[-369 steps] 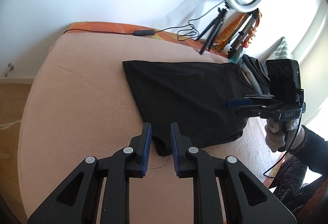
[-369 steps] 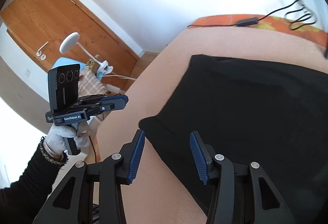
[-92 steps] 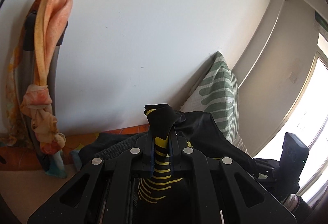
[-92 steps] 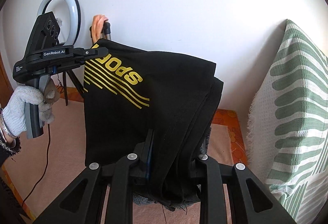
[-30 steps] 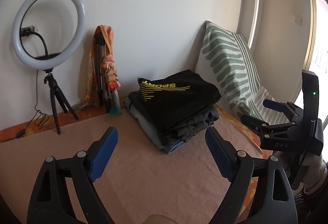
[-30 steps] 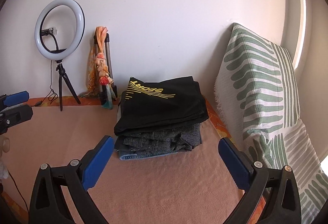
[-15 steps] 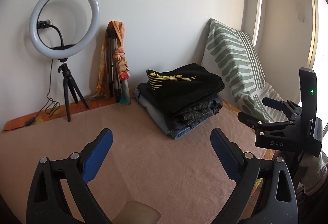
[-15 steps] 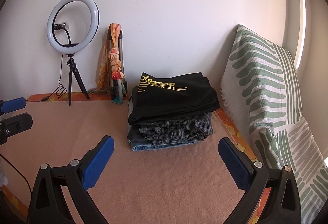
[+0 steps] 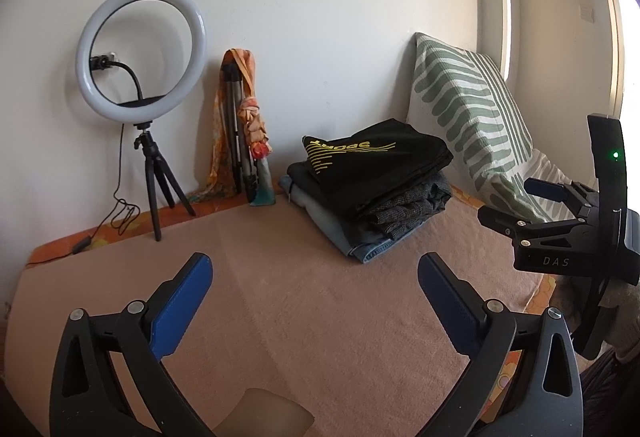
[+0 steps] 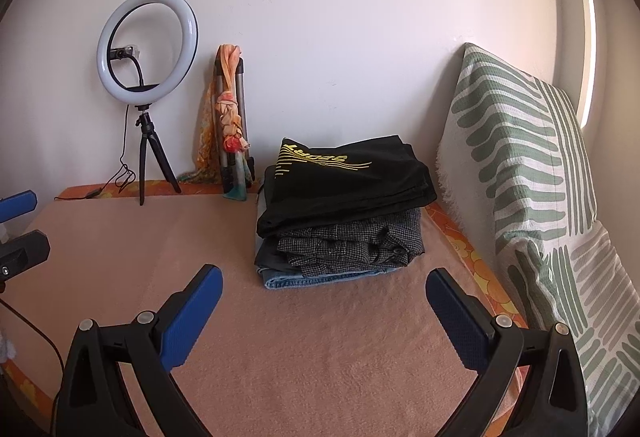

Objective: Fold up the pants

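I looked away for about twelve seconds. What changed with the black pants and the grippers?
The black pants, then spread flat on the bed, were lifted, folded and let go onto the clothes pile. Left gripper and right gripper now open, empty, pulled back. Ring light unchanged.

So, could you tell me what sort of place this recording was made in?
Probably a bedroom at home, set up for filming: a bed under a pinkish cover, a green-patterned pillow against the wall, a stack of folded clothes, and a ring light on a tripod.
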Demonstrator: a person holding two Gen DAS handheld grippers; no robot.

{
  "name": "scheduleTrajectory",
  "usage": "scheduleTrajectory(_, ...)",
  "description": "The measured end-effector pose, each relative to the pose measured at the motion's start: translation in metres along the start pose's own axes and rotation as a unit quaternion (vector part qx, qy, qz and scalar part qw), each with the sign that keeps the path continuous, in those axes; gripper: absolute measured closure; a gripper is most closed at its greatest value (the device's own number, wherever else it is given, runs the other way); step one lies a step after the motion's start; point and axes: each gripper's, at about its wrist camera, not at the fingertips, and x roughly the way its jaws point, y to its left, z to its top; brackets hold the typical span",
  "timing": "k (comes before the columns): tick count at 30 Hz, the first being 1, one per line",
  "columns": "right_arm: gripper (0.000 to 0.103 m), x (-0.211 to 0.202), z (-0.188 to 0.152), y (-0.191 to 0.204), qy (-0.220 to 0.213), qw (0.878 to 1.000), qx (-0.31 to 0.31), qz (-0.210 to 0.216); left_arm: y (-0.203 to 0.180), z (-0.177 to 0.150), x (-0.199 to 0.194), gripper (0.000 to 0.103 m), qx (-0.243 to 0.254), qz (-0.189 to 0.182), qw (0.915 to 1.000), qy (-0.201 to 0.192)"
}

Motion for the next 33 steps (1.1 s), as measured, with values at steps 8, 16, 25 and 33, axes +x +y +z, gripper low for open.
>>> scheduleTrajectory(8,0.0,-0.007,-0.002,0.002,-0.006,1.0,0.003,0.0,-0.012,-0.007,-0.01,0.001,0.024,0.003,0.9997,-0.007)
scheduleTrajectory(16,0.0,-0.007,-0.001,0.004,-0.008,1.0,0.002,0.0,-0.009,-0.006,-0.014,0.001,0.019,0.005,0.9997,-0.012)
scheduleTrajectory(25,0.0,-0.007,-0.001,0.005,-0.007,1.0,0.003,0.002,-0.01,-0.007,-0.014,0.001,0.026,0.019,0.9994,-0.013)
scheduleTrajectory(33,0.0,-0.005,-0.001,0.005,-0.004,1.0,0.003,0.002,-0.012,-0.007,-0.017,0.001,0.026,0.018,0.9993,-0.018)
